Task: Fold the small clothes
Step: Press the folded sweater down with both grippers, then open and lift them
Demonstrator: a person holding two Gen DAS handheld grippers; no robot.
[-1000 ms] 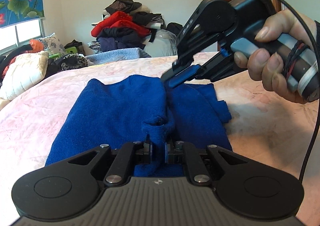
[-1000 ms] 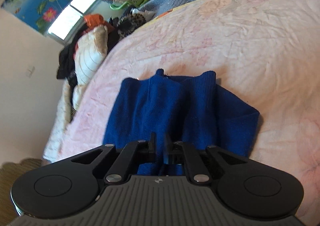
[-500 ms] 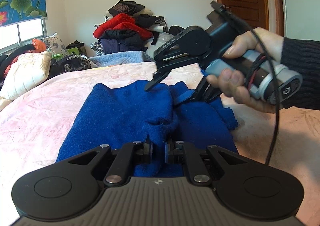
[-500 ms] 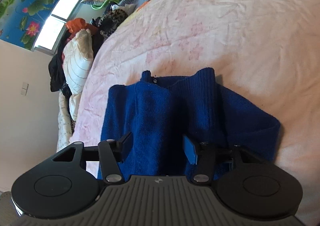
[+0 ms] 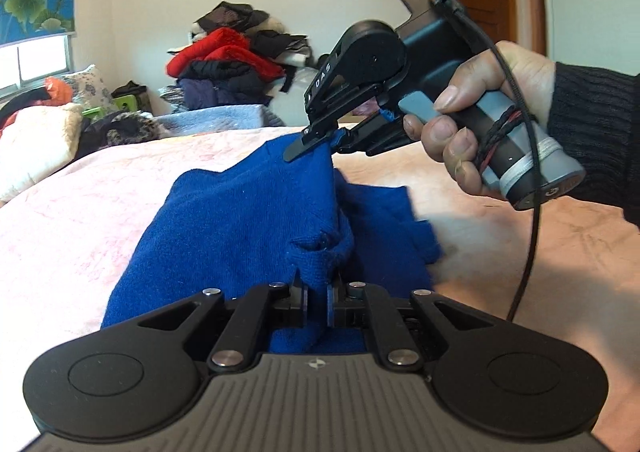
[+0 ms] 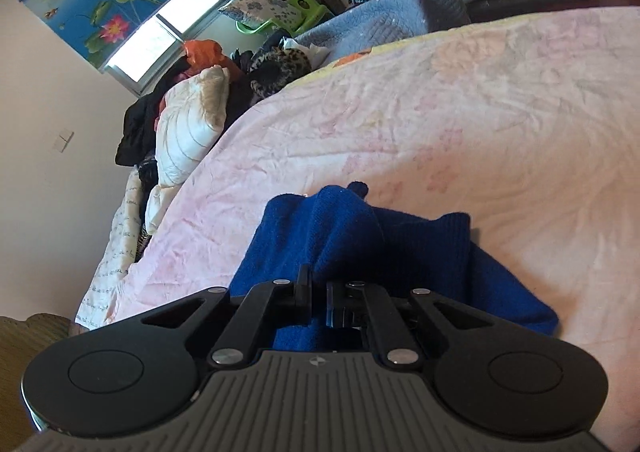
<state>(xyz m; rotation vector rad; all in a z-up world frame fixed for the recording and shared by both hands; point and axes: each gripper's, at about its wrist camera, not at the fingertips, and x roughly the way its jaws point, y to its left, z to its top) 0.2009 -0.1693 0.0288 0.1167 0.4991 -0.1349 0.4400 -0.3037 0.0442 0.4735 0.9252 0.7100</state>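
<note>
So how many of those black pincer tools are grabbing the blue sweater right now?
2. The left gripper pinches the blue sweater at its near edge. The right gripper, which has just closed, pinches the far edge and lifts it off the bed.

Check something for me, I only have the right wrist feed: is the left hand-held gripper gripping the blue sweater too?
Observer: Yes. The left hand-held gripper is shut on a bunched fold at the near edge of the blue sweater.
Operator: Seen from the side, is mine holding cloth clear of the bed?
Observer: Yes. The right hand-held gripper, whose jaws have just been closing with cloth between them, holds the far edge up in a peak above the bed.
</note>
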